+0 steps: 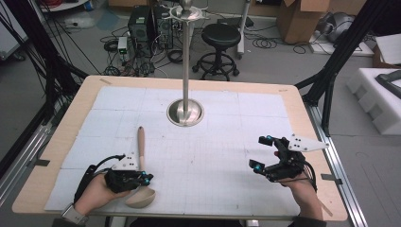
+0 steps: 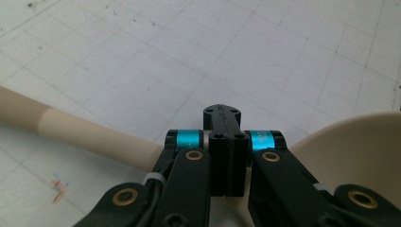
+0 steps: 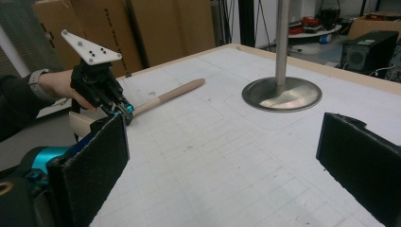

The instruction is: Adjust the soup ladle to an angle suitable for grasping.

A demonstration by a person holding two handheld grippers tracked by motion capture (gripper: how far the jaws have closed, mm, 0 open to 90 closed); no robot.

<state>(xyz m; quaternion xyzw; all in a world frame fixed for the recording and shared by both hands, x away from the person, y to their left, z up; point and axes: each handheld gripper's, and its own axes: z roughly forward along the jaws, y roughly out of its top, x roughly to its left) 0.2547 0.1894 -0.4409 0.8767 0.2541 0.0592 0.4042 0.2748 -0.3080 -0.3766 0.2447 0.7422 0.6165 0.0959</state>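
White gridded mat [image 1: 213, 151], cluttered workshop

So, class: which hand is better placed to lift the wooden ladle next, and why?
Left. The left tongs are already shut on the ladle where its handle meets the bowl. The right tongs stand open over bare mat across the table, well apart from the ladle.
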